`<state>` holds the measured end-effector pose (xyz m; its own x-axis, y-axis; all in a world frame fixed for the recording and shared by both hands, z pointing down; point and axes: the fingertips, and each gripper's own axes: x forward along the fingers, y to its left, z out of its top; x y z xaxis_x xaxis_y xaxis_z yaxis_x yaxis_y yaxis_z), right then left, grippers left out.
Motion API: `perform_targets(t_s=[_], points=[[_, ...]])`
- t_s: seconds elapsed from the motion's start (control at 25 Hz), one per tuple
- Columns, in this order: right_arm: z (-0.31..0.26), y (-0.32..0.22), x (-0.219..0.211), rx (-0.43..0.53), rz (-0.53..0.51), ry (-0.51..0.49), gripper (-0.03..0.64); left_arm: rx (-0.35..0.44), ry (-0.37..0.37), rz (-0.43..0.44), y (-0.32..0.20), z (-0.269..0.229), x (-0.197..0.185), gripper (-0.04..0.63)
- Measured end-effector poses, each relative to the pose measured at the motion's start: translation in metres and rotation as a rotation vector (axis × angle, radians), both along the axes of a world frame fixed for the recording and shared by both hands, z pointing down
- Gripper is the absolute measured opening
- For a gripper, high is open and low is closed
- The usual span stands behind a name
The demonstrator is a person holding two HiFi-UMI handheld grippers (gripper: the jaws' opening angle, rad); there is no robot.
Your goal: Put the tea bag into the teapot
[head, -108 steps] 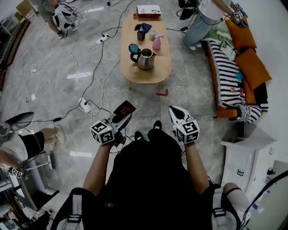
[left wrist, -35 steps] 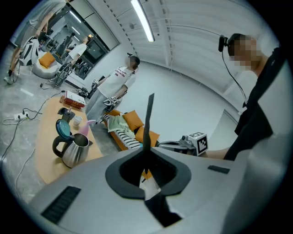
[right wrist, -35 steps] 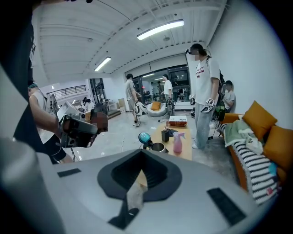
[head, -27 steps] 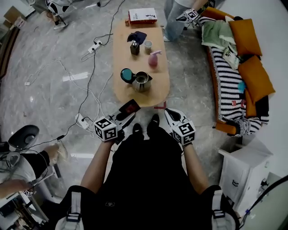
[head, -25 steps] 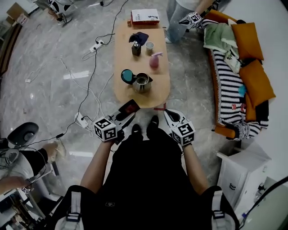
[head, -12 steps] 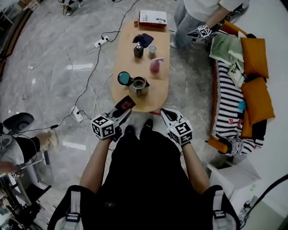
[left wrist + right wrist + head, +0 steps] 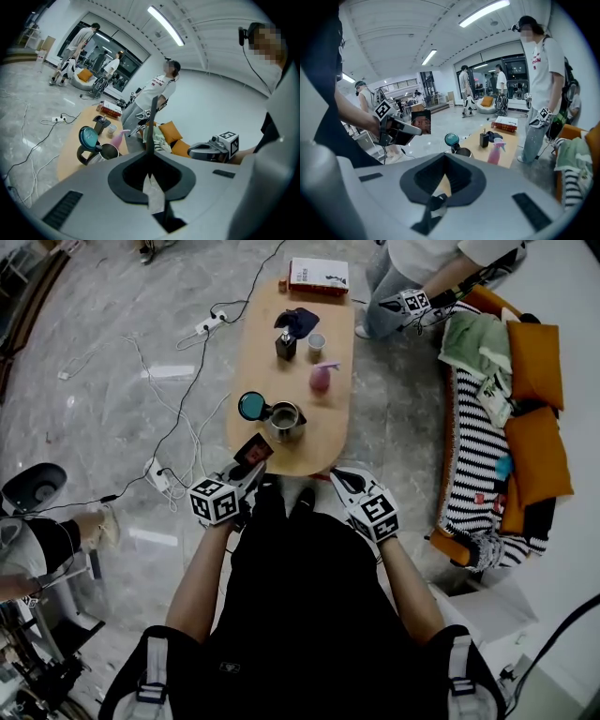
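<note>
Pinching a flat, square tea bag (image 7: 252, 450) by its near edge, the left tongs (image 7: 246, 467) hold it above the near end of the wooden worktop (image 7: 323, 432). The sachet's face is dark red with a darker picture, and it shows as a thin sliver in the left gripper view. The steel teapot (image 7: 284, 421) stands just beyond, its teal lid (image 7: 250, 406) swung open leftward. The right tongs (image 7: 341, 475) are pressed together, empty.

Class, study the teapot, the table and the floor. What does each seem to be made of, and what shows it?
Teapot: likely polished metal, silvery with bright reflections; its lid looks like teal plastic. Table: probably wood or wood-look laminate, matt, even light tan. Floor: seems polished marble or marble-look tile, grey veining and glossy glare patches.
</note>
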<state>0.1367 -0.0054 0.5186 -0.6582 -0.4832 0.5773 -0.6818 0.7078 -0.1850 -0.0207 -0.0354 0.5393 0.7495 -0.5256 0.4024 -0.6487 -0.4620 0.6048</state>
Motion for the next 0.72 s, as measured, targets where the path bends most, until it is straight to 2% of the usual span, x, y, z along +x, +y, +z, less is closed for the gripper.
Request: perform_targets(t_s=[0.28,0.52,0.72], points=[[0.005,-0.016,-0.018,-0.034,-0.011,0.016,0.006,-0.061,-0.062,0.012,-0.028,0.029,-0.007,0.025],[0.008,-0.033,-0.043,-0.063,0.021,0.012,0.006,-0.135,-0.204,0.105,-0.056,0.067,-0.010,0.025],[0.010,-0.049,-0.055,-0.077,0.068,0.011,0.006,-0.182,-0.275,0.204,-0.076,0.096,-0.001,0.025]])
